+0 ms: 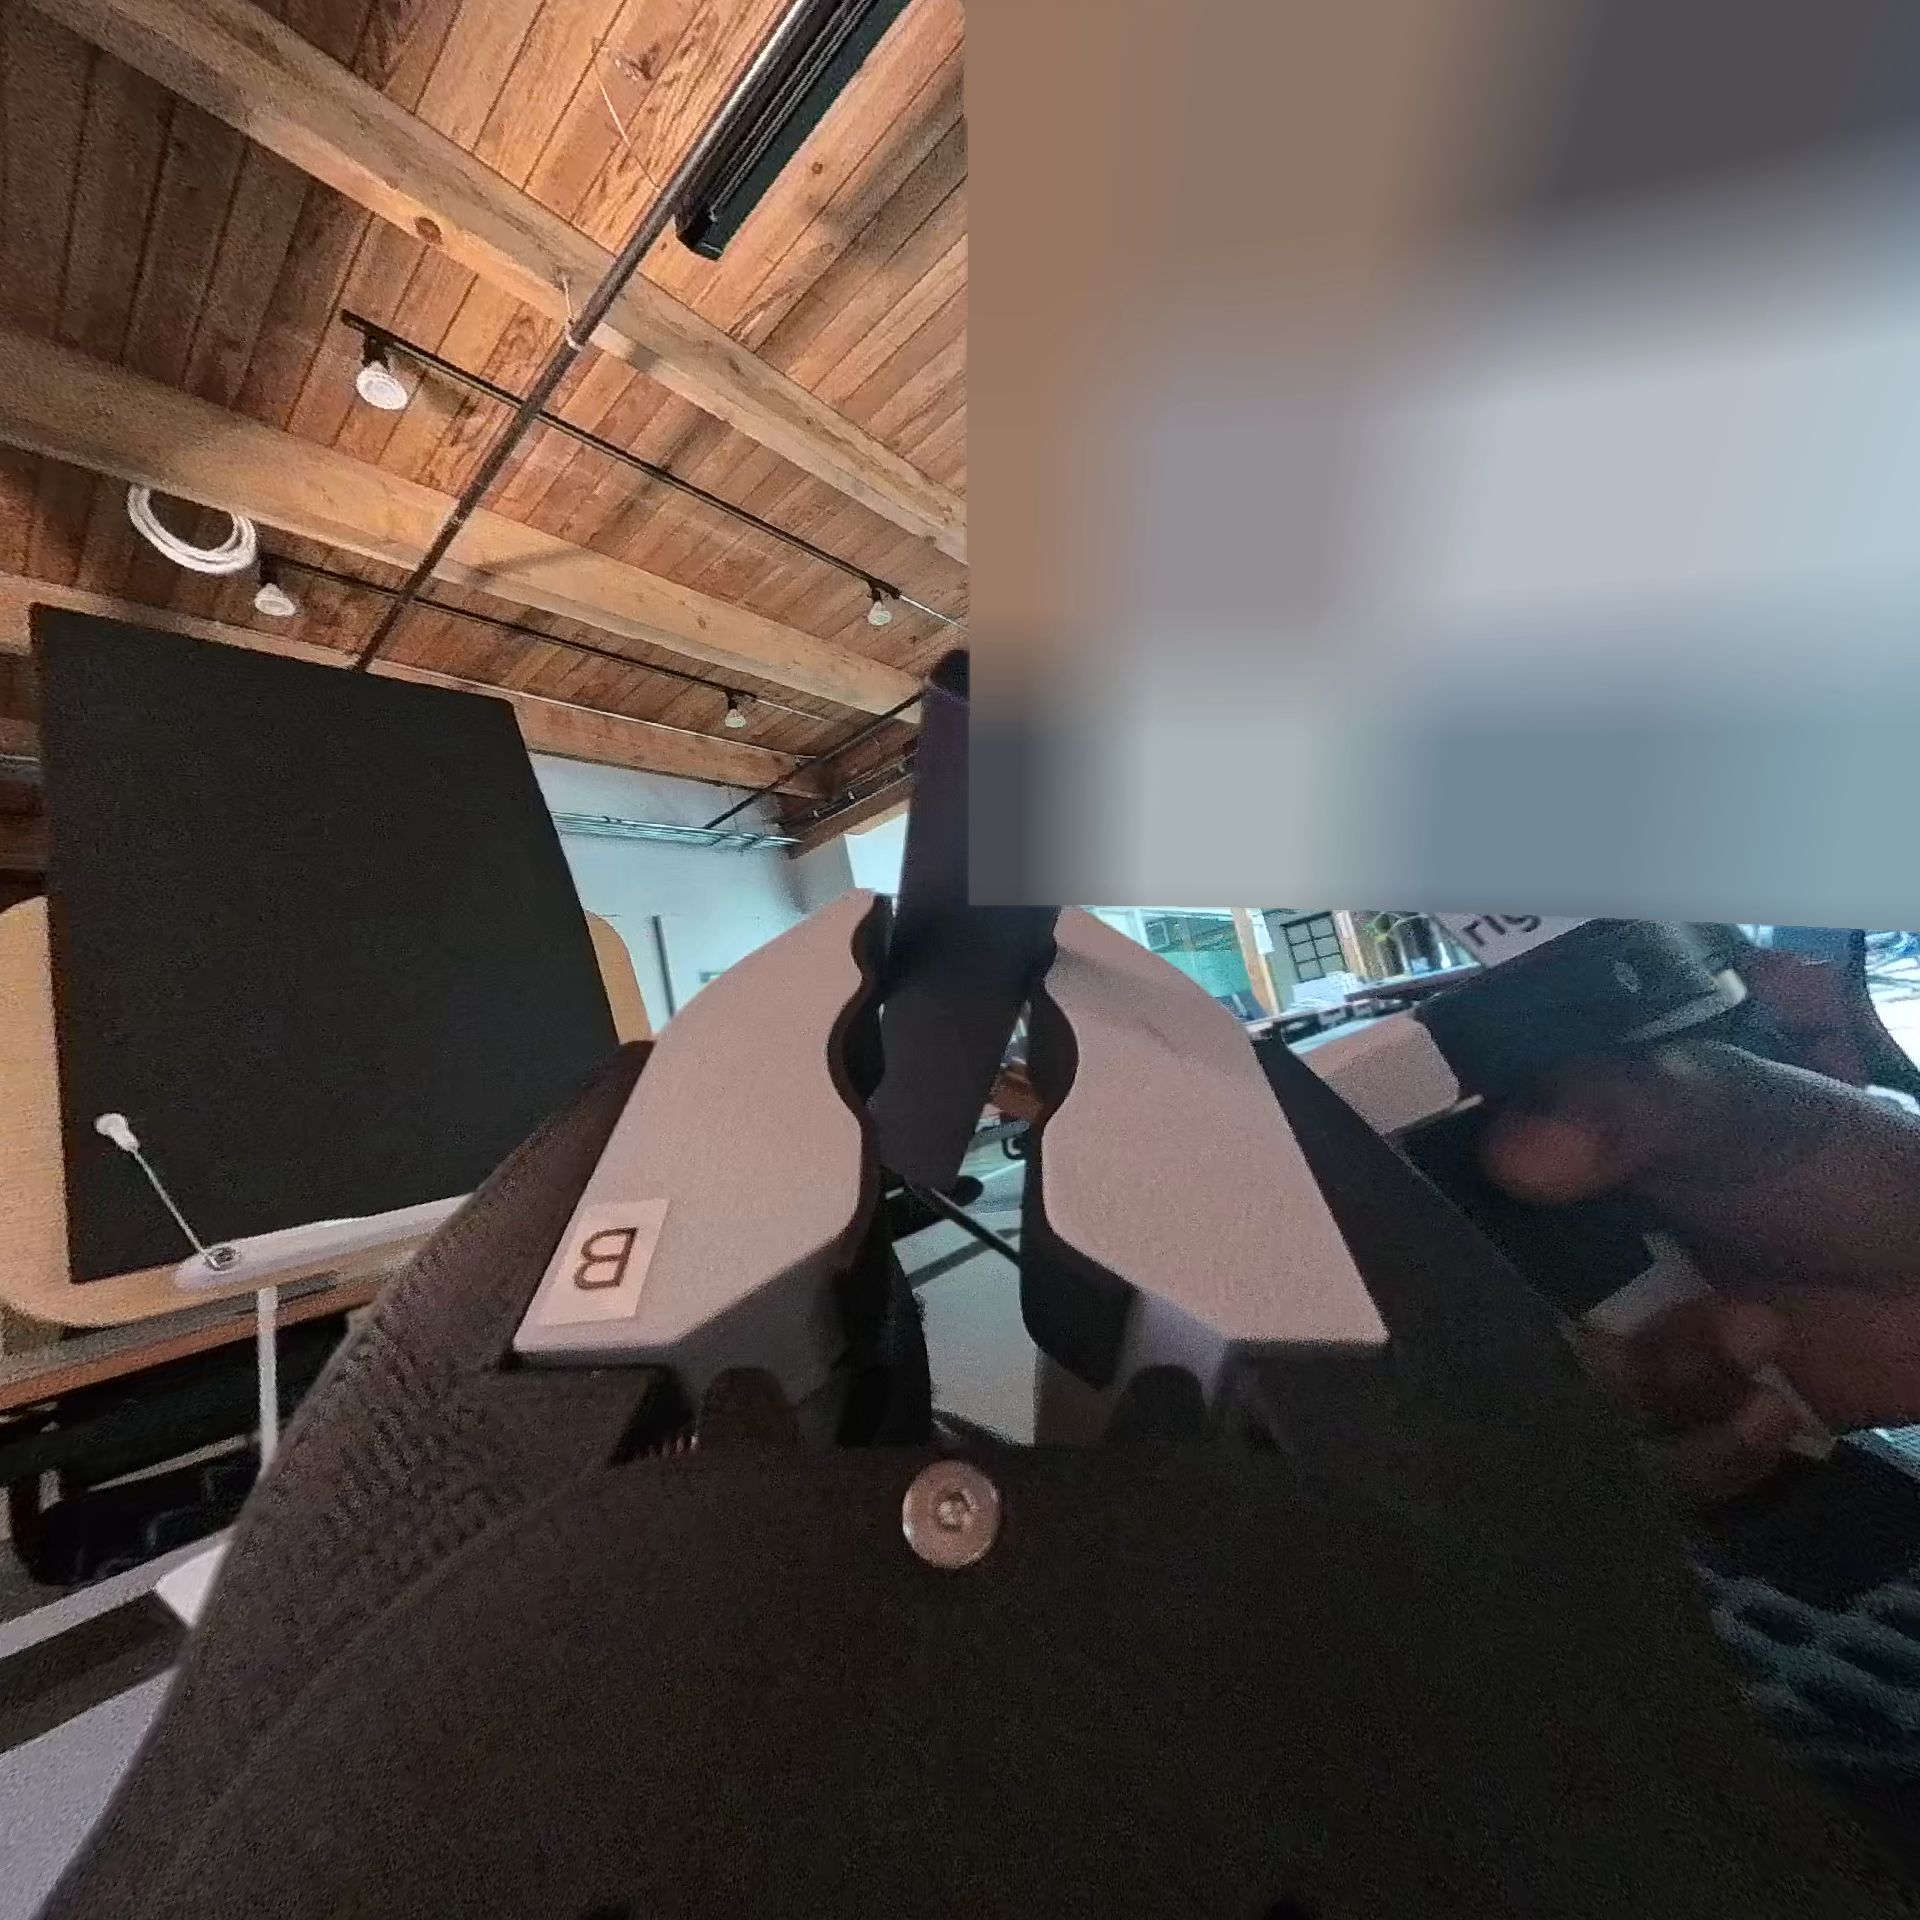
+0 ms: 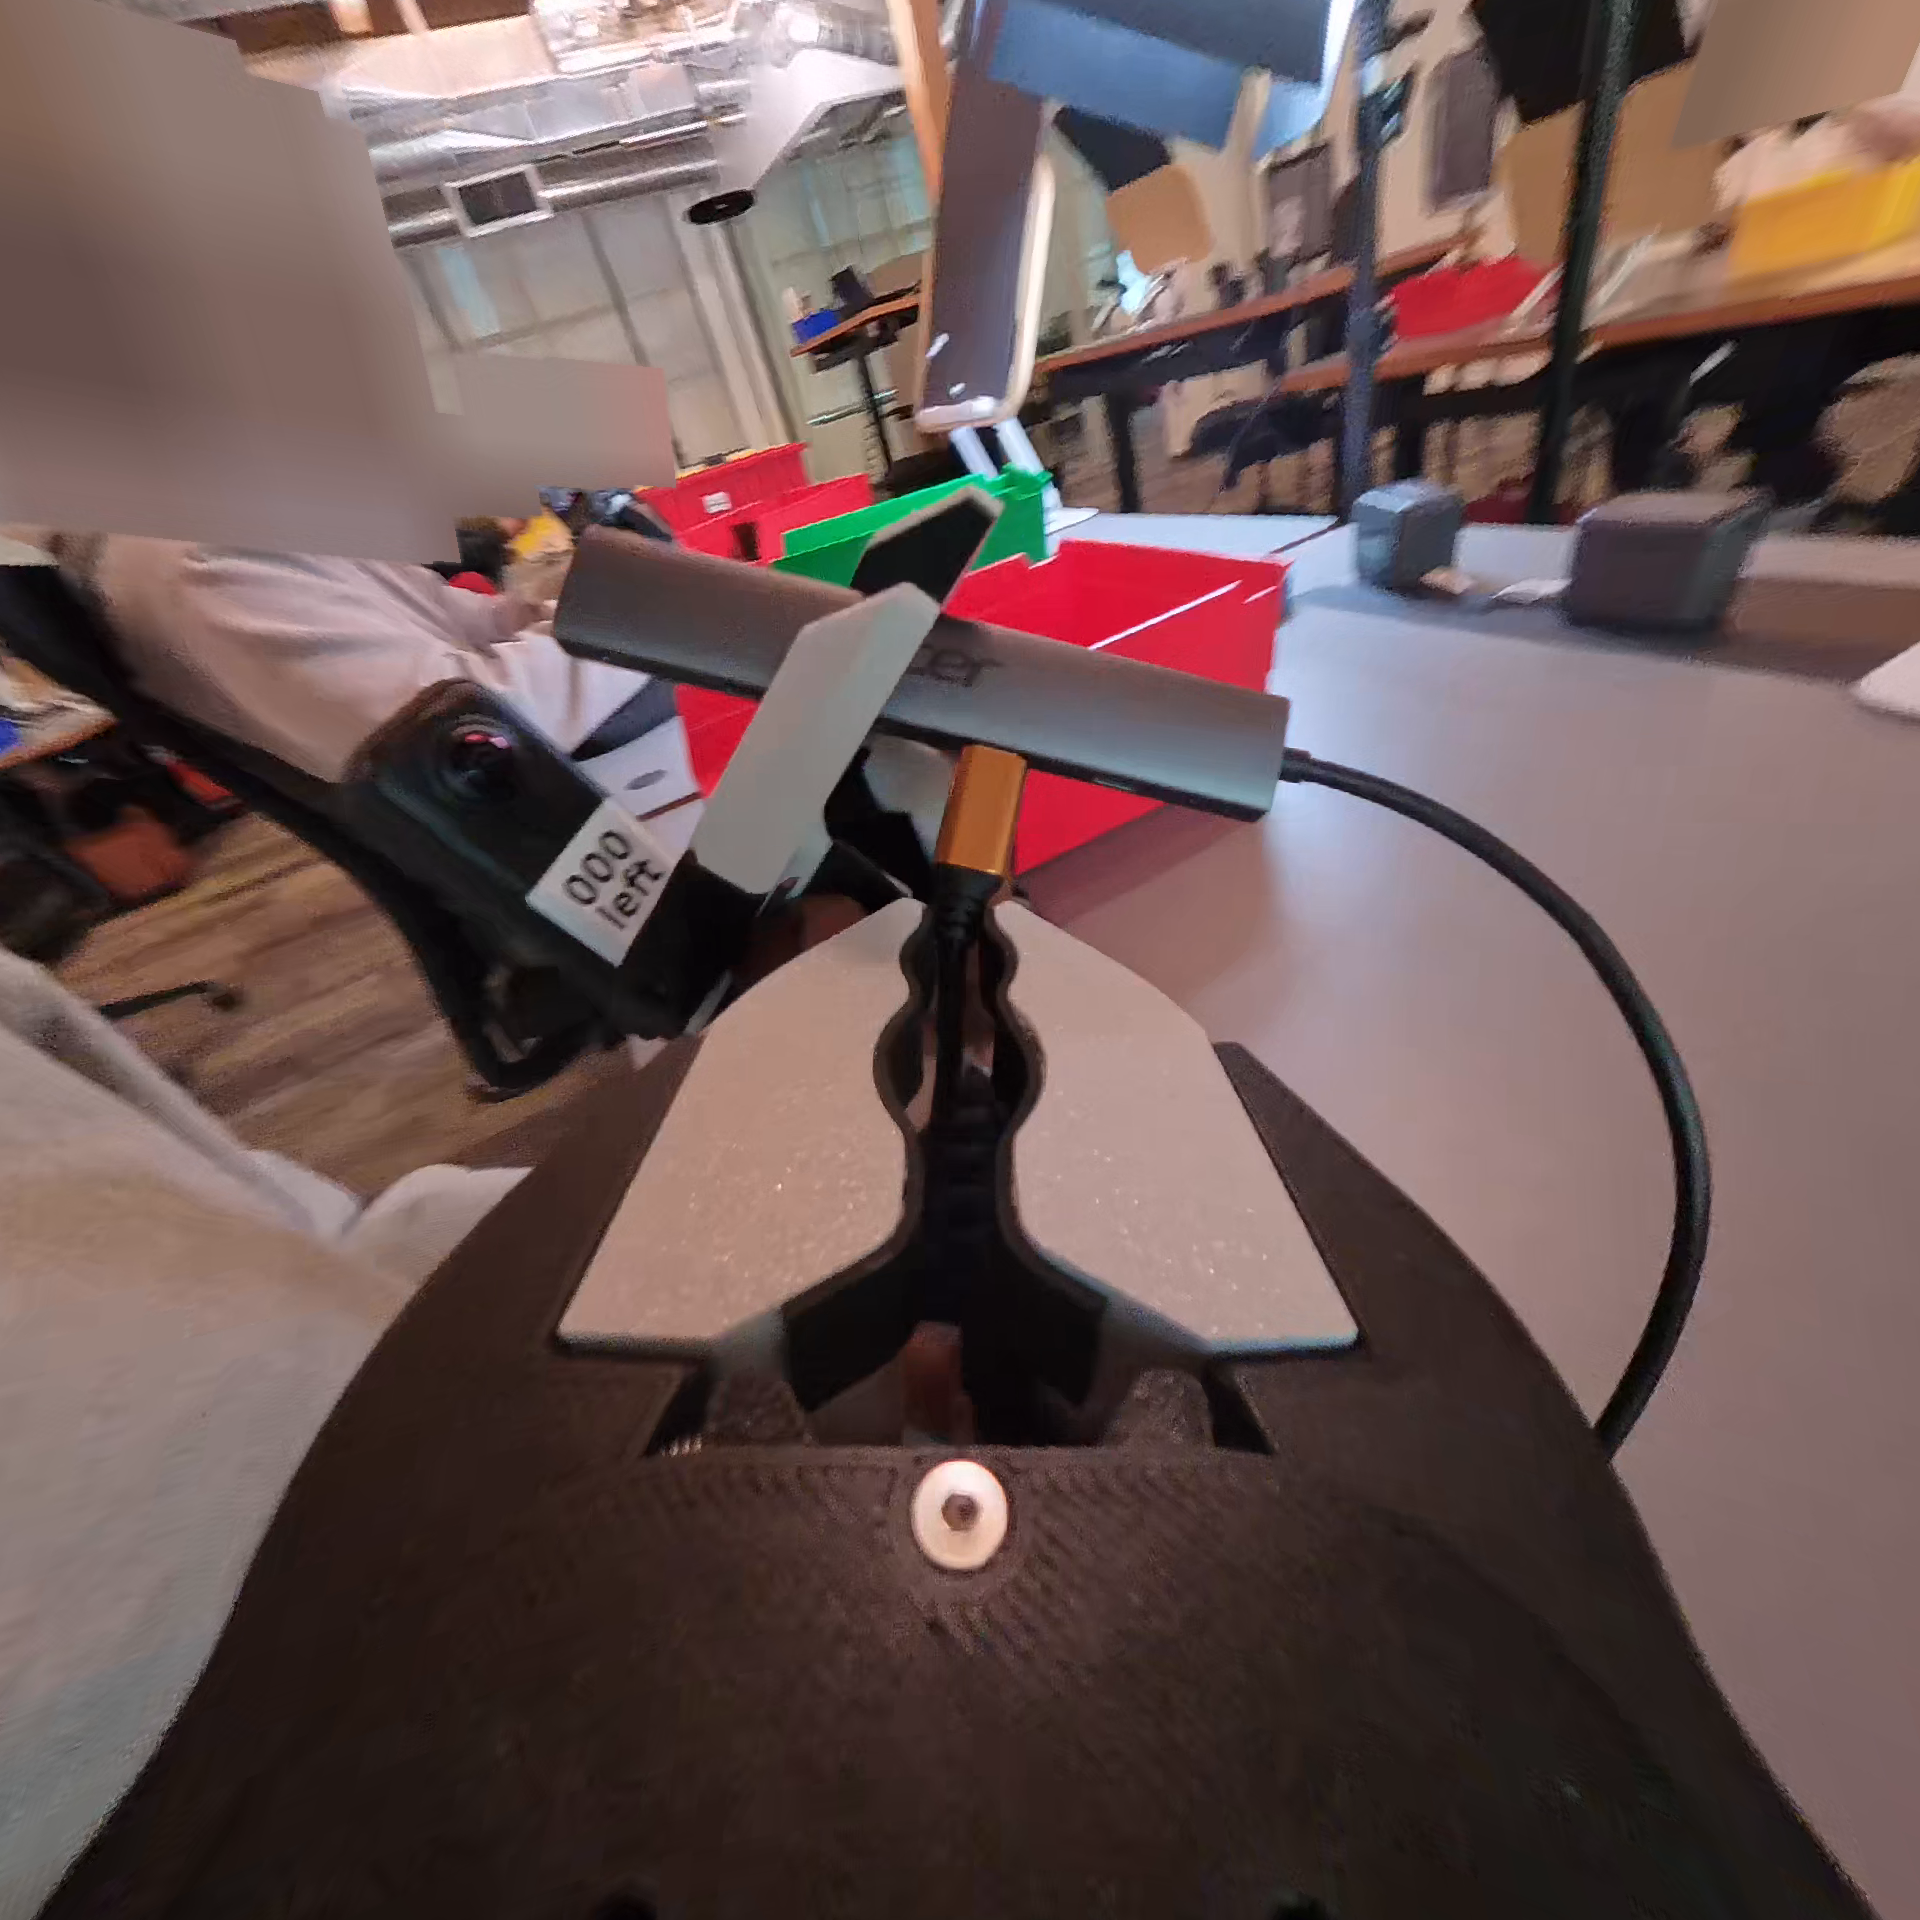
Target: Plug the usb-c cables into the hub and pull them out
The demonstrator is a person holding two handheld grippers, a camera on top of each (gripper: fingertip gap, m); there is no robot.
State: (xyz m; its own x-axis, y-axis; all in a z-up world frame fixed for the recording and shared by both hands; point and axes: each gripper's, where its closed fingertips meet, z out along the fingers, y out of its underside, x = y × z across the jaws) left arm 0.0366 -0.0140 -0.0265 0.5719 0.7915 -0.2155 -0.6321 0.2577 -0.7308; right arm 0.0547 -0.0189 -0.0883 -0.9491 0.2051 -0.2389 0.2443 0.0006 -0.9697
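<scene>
Left gripper (image 1: 956, 1039) is clamped across the grey hub (image 1: 940, 1039), which it holds up off the table; in the right wrist view that same gripper (image 2: 883, 644) reaches in from about 9 o'clock and its pale fingers (image 2: 821, 748) cross the hub (image 2: 1091, 707) near its middle, the bar running from 10 o'clock down toward 3 o'clock. Right gripper (image 2: 961, 935) is pinched narrow on the black usb-c cable (image 2: 951, 1023) just behind its gold plug (image 2: 977, 810), whose tip meets the hub's near edge; whether it is fully seated I cannot tell, and I cannot tell whether this is the push in or the pull out. Either way, the step will go best, I judge, if the plug travels straight along the port's axis with no sideways rock, the left hand bracing the hub firmly against the force, and the grip kept close to the plug so the cable does not buckle or stretch. The hub's own black lead (image 2: 1621, 987) loops from its 3 o'clock end down around the right side. Beneath lies a plain grey table (image 2: 1558, 1039); red bins (image 2: 1143, 644) and a green bin (image 2: 831, 540) stand at 12 o'clock behind the hub, two small grey boxes (image 2: 1652, 561) toward 2 o'clock, with workbenches beyond and, in the left wrist view, a wooden beamed ceiling (image 1: 468, 260) with track lights.
</scene>
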